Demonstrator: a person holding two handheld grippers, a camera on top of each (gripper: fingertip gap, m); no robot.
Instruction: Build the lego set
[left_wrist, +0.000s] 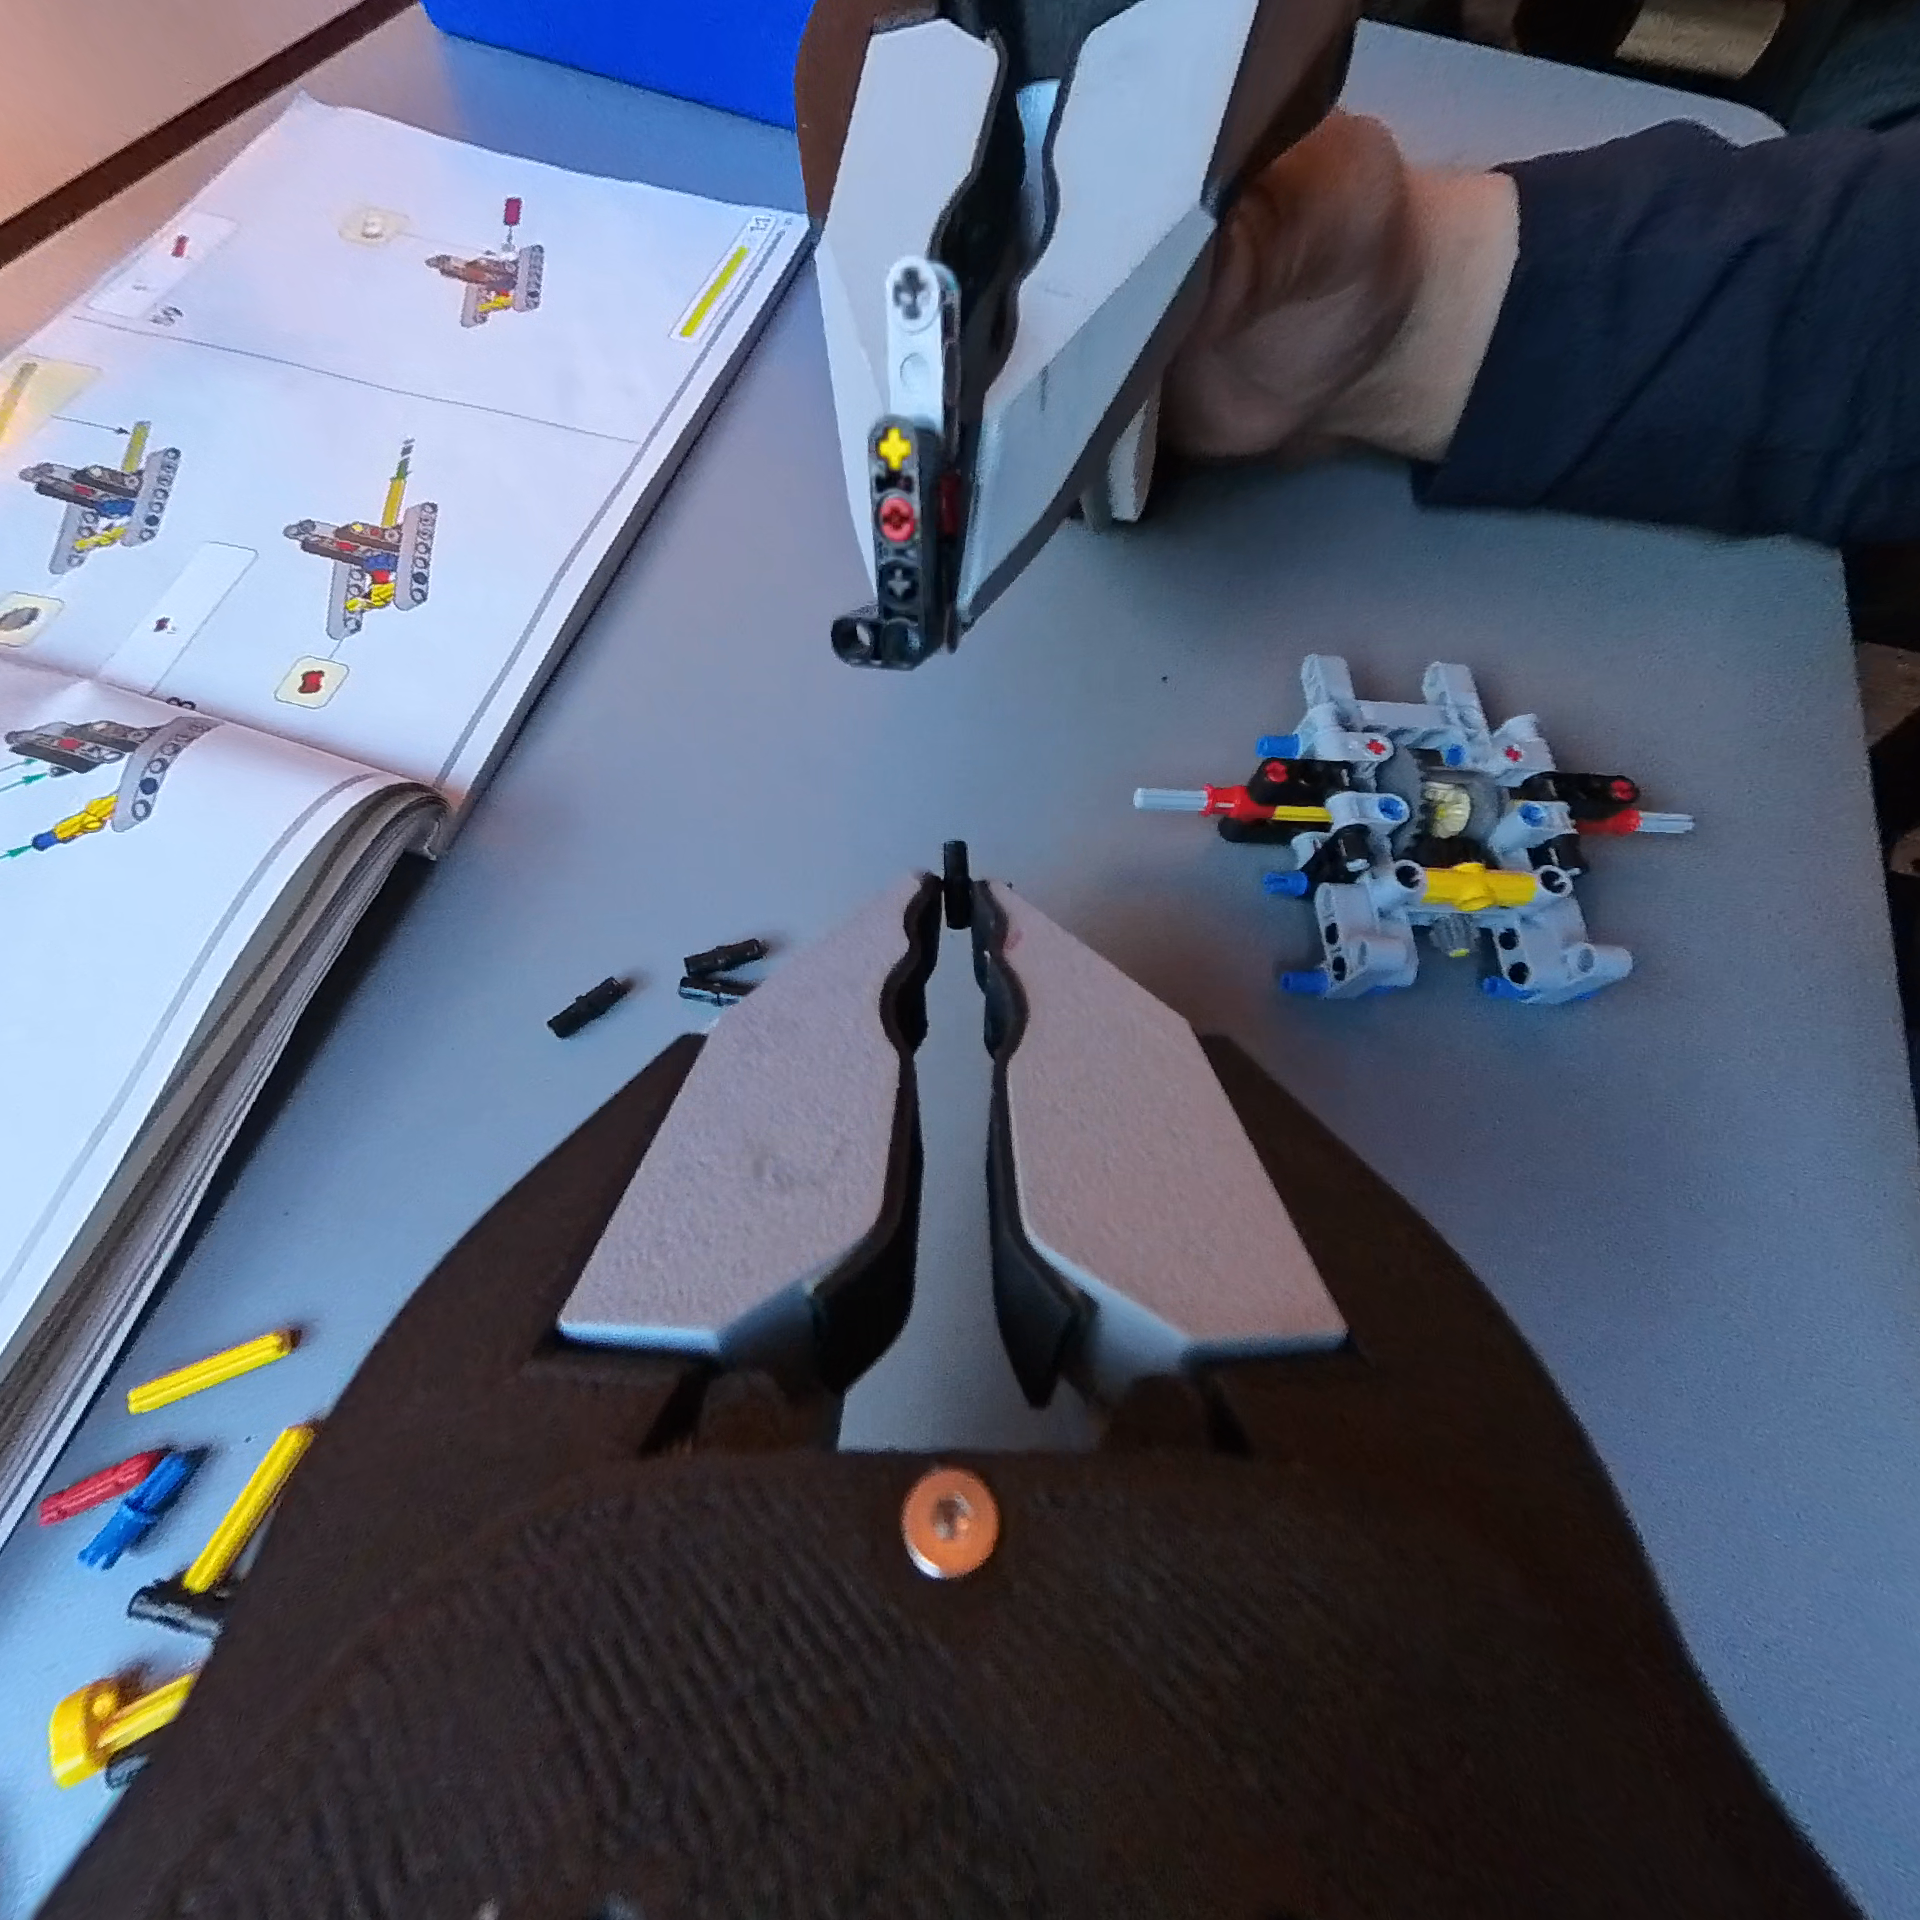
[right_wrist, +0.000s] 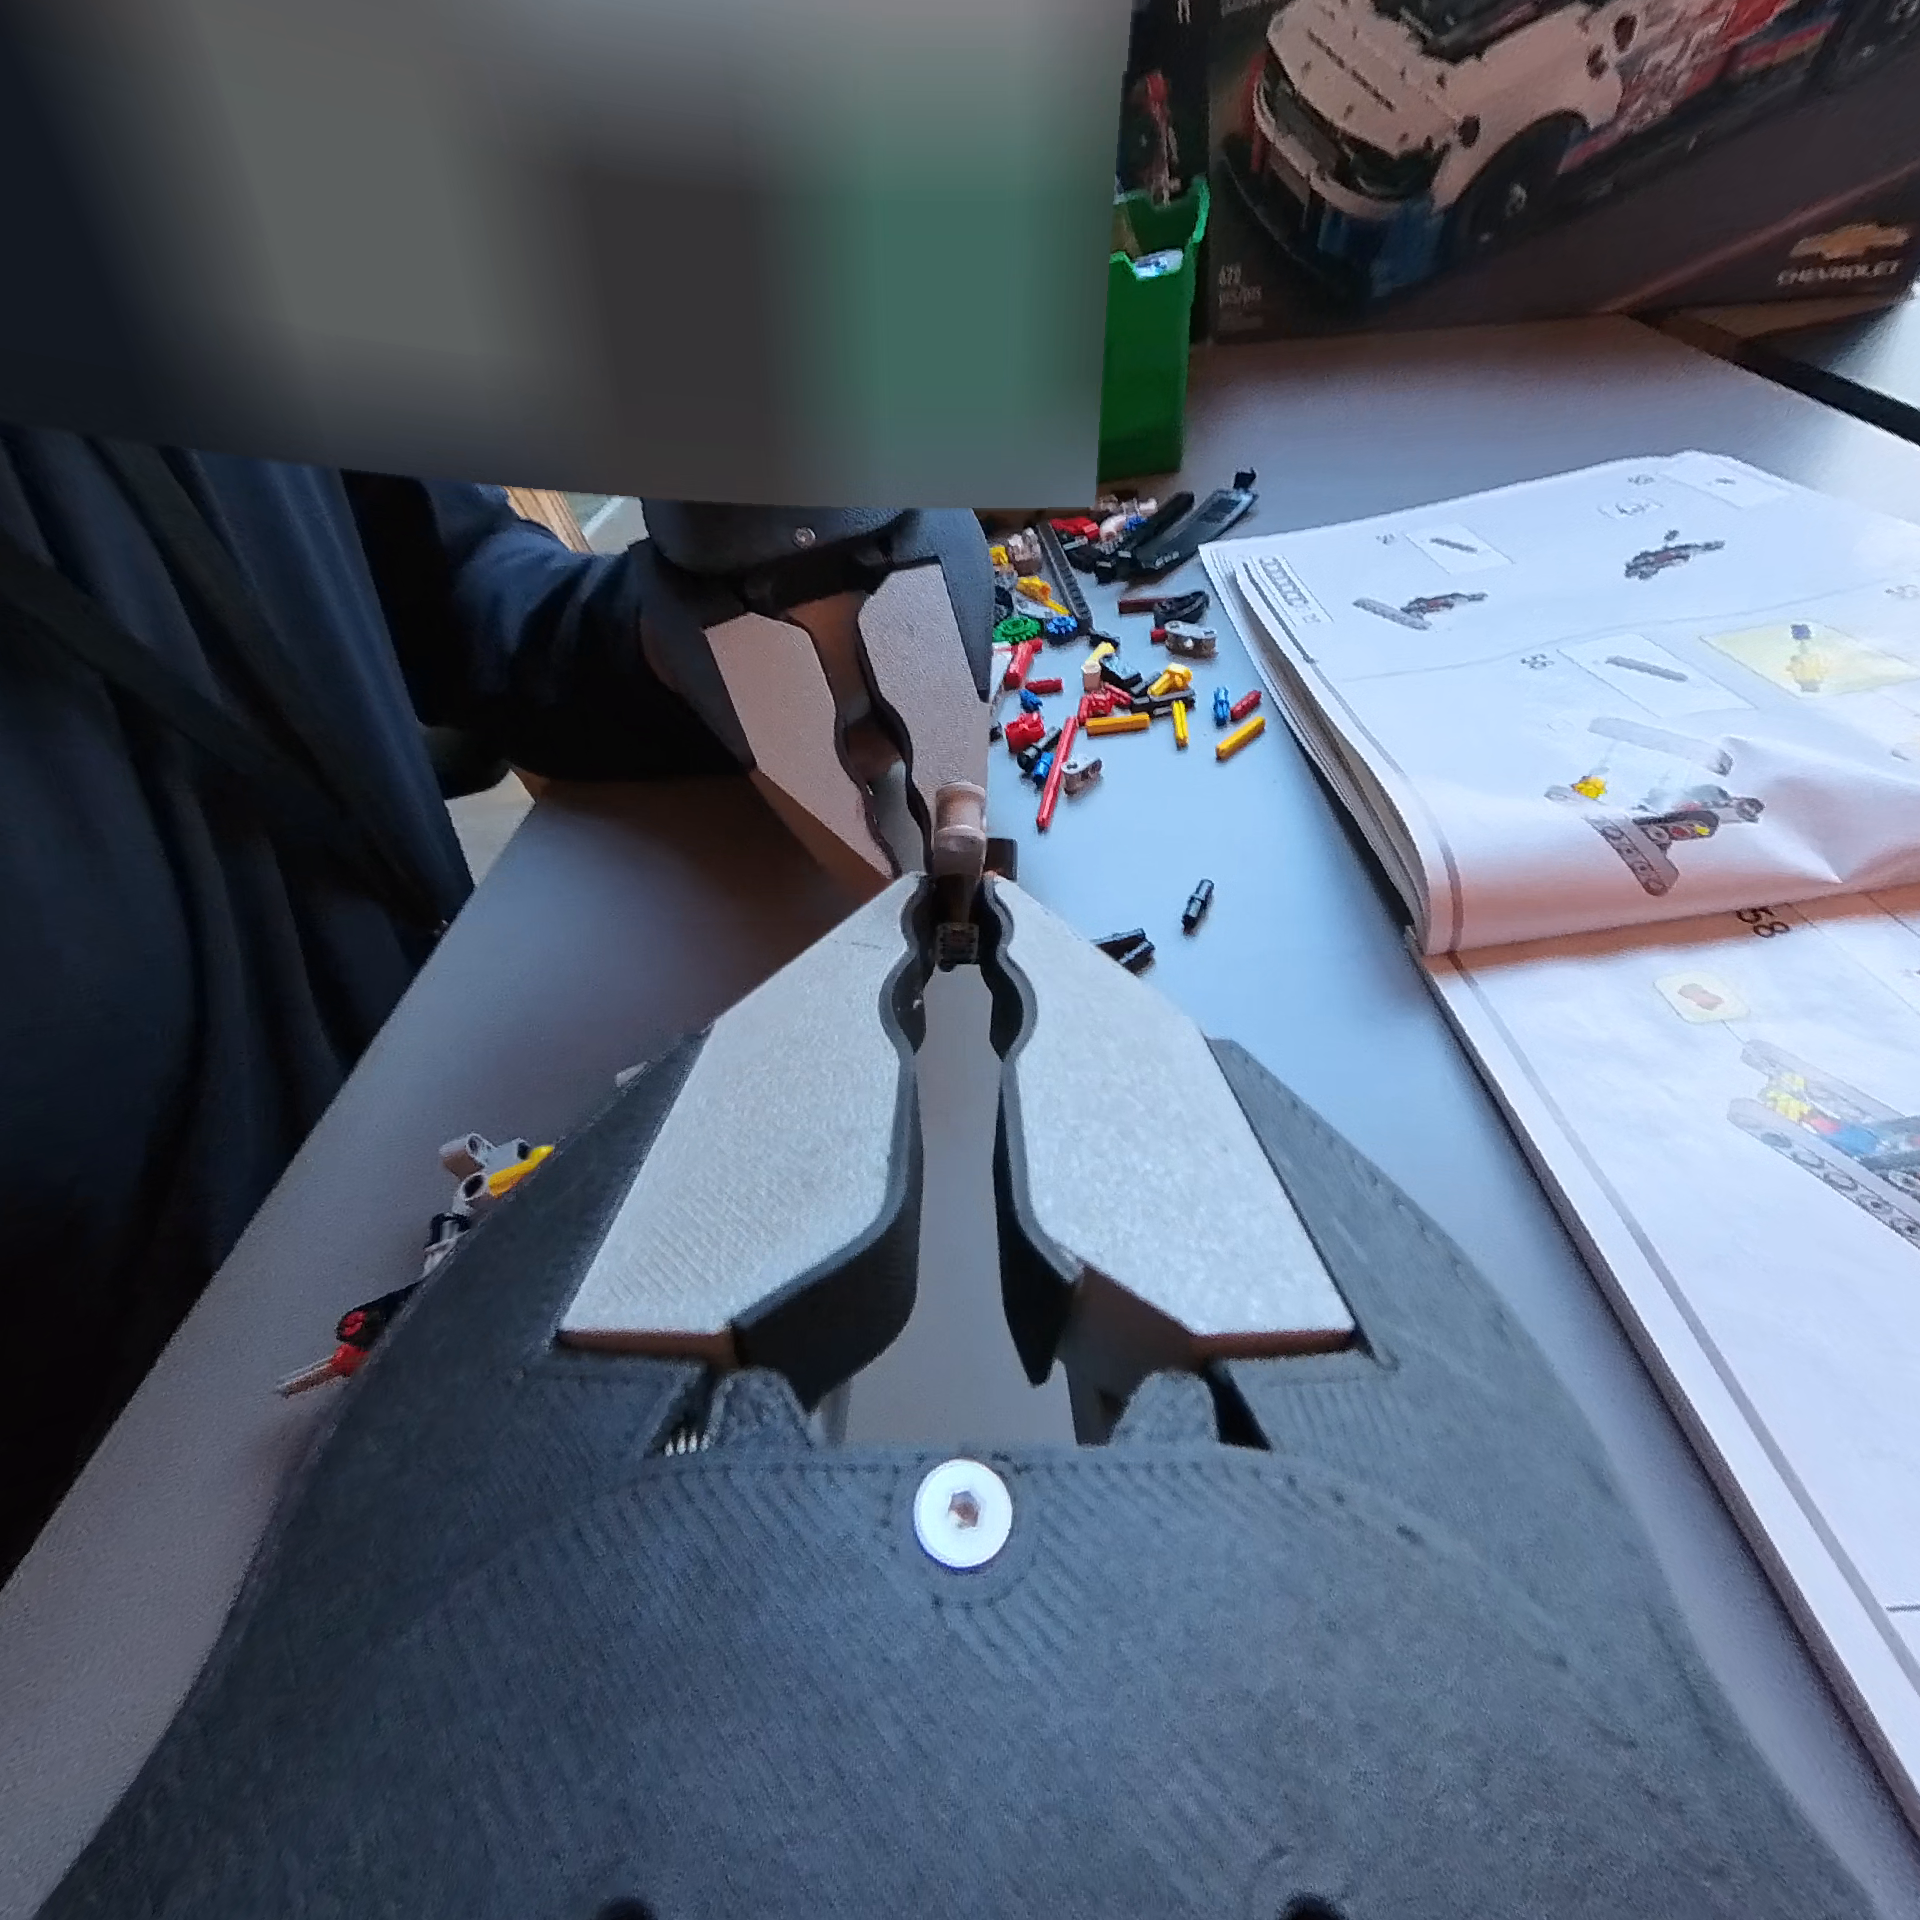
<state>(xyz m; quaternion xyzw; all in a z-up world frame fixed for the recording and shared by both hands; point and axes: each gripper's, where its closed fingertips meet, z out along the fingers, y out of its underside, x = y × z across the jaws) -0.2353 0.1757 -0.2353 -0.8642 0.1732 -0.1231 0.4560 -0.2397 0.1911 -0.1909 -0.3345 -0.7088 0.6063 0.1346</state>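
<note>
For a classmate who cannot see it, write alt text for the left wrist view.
The left gripper pinches a small black pin at its fingertips above a grey table. Opposite, the right gripper holds a small beam assembly of white and dark pieces. A grey brick-built assembly lies to the right, an open instruction booklet to the left, and loose black pins between.

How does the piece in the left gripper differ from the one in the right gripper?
1. Left gripper pinches a single small black pin; right gripper holds a longer black-and-white beam assembly with yellow and red axle ends.
2. The pin shows only its tip past the fingers; the beam assembly lies along them, its elbow end beyond the tips.
Both are clamped off the table.
</note>
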